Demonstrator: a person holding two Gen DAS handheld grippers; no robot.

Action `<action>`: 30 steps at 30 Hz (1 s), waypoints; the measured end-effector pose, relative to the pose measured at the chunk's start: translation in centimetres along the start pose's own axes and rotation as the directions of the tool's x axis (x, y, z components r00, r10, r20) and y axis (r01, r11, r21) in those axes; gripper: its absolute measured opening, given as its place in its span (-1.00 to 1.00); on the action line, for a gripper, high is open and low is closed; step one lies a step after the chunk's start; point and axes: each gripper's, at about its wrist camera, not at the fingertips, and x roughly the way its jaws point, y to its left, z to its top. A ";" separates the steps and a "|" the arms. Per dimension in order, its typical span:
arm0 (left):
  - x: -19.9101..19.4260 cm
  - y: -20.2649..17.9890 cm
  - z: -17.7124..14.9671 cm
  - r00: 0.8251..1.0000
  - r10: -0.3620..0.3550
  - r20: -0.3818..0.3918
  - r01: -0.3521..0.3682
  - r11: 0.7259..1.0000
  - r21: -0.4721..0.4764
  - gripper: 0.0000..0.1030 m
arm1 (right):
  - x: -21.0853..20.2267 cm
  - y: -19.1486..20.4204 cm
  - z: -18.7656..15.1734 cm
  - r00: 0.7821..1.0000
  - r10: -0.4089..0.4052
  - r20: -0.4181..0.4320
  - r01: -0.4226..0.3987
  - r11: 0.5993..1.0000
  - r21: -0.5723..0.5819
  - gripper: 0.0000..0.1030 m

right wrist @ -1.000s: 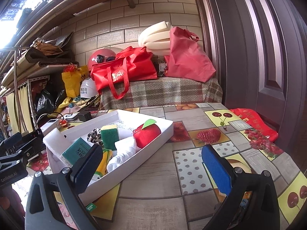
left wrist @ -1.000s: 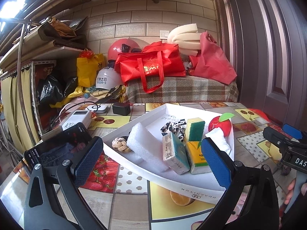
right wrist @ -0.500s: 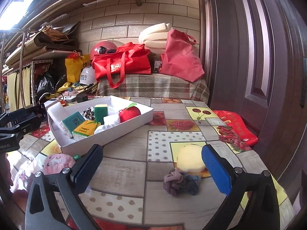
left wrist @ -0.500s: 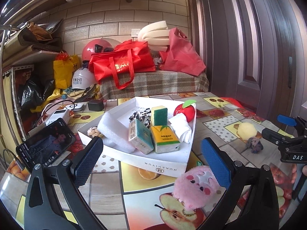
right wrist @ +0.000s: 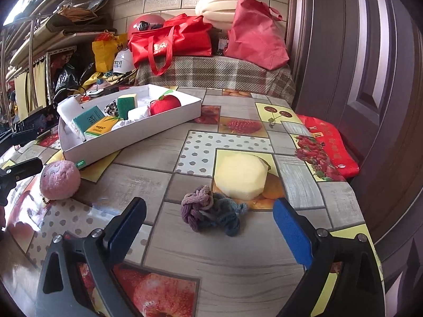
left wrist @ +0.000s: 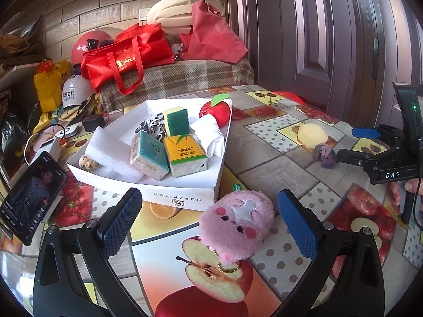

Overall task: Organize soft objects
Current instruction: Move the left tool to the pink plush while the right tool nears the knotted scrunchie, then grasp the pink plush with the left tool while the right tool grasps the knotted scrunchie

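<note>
A pink plush toy (left wrist: 235,227) lies on the table just in front of the white box (left wrist: 179,199), between the fingers of my open left gripper (left wrist: 208,224). It also shows in the right wrist view (right wrist: 59,179). A purple-blue scrunchie (right wrist: 211,212) and a pale yellow sponge (right wrist: 242,175) lie on the table; my open right gripper (right wrist: 208,228) frames the scrunchie. The box (right wrist: 127,138) holds tissue packs, a green sponge, a red plush apple, a white cloth, foam and a rope knot.
A phone (left wrist: 30,198) stands at the left of the box. A red bag (right wrist: 329,142) lies at the table's right edge by the door. Red bags and helmets crowd the plaid bench (right wrist: 216,75) behind the table.
Both grippers have pulled back from the box and dipped toward the table. The pink plush now sits between the left fingers, the scrunchie between the right fingers. Both stay open.
</note>
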 end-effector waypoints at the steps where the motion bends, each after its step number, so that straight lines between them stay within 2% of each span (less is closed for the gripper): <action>1: 0.1 0.0 -0.1 1.000 -0.007 -0.009 0.007 1.000 0.000 0.99 | 0.2 -0.1 0.0 1.000 0.006 -0.007 -0.006 1.000 0.002 0.84; 3: 0.4 -0.1 0.0 1.000 -0.013 -0.025 0.013 1.000 0.003 0.99 | 0.4 0.0 0.1 0.999 0.032 -0.016 -0.032 0.999 0.003 0.67; 4: 0.6 -0.2 0.0 0.999 -0.012 -0.036 0.012 1.000 0.006 0.99 | 0.6 0.0 0.2 0.999 0.044 -0.023 -0.044 0.999 0.000 0.50; 5: 0.8 -0.3 0.0 0.999 -0.013 -0.047 0.014 1.000 0.009 0.99 | 1.0 0.1 0.3 0.998 0.054 -0.035 -0.054 0.999 -0.005 0.43; 9: 0.8 0.0 -0.1 0.999 -0.023 -0.048 0.023 1.000 -0.004 1.00 | 3.1 0.7 0.8 0.991 0.075 -0.106 -0.079 0.996 -0.029 0.32; 10: 0.6 0.3 -0.1 0.999 -0.026 -0.041 0.026 1.000 -0.016 1.00 | 3.8 0.9 0.9 0.988 0.069 -0.139 -0.075 0.997 -0.034 0.23; 11: 0.5 0.6 -0.1 0.999 -0.026 -0.035 0.025 0.999 -0.030 0.99 | 4.4 1.1 0.7 0.982 0.065 -0.177 -0.074 0.997 -0.040 0.09; 12: 0.4 0.9 -0.1 0.999 -0.029 -0.032 0.027 0.999 -0.047 0.99 | 4.9 1.2 0.6 0.977 0.064 -0.202 -0.074 0.996 -0.046 0.03; 13: 0.4 1.2 -0.1 0.999 -0.032 -0.032 0.030 0.998 -0.063 0.99 | 4.9 1.4 0.5 0.976 0.072 -0.206 -0.085 0.995 -0.053 -0.08; 14: 0.3 1.5 -0.2 0.999 -0.036 -0.033 0.033 0.996 -0.077 0.99 | 4.6 1.5 0.5 0.975 0.101 -0.199 -0.115 0.992 -0.058 -0.42; 15: 0.2 1.8 -0.3 0.999 -0.044 -0.031 0.041 0.995 -0.091 0.99 | 4.4 1.7 0.3 0.966 0.154 -0.206 -0.167 0.985 -0.046 -0.55; 16: 0.0 2.0 -0.4 0.998 -0.052 -0.029 0.049 0.994 -0.102 0.99 | 4.1 2.1 -0.1 0.955 0.202 -0.216 -0.215 0.976 -0.037 -0.55; 21: -1.7 3.6 -1.2 0.997 -0.081 -0.001 0.080 0.985 -0.151 0.99 | 1.1 5.3 -1.8 0.929 0.306 -0.208 -0.333 0.936 -0.113 -0.53; 24: -2.0 3.9 -1.5 0.995 -0.100 -0.009 0.098 0.983 -0.156 0.99 | -0.8 5.9 -2.1 0.940 0.305 -0.152 -0.327 0.933 -0.149 -0.39; 25: -1.8 3.8 -1.4 0.994 -0.110 -0.017 0.106 0.983 -0.149 0.99 | -1.4 5.6 -2.1 0.947 0.300 -0.120 -0.315 0.938 -0.143 -0.23; 26: -1.6 3.5 -1.4 0.993 -0.115 -0.033 0.110 0.985 -0.133 0.99 | -1.9 5.2 -1.9 0.953 0.290 -0.086 -0.299 0.945 -0.128 0.08; 28: -0.7 2.3 -1.2 0.989 -0.121 -0.081 0.114 0.990 -0.080 0.99 | -2.6 4.0 -1.9 0.960 0.278 -0.028 -0.280 0.957 -0.081 0.47; 30: 0.2 0.9 -1.3 0.983 -0.126 -0.133 0.125 0.992 -0.014 0.99 | -2.6 2.9 -1.8 0.957 0.290 -0.020 -0.291 0.957 -0.025 0.50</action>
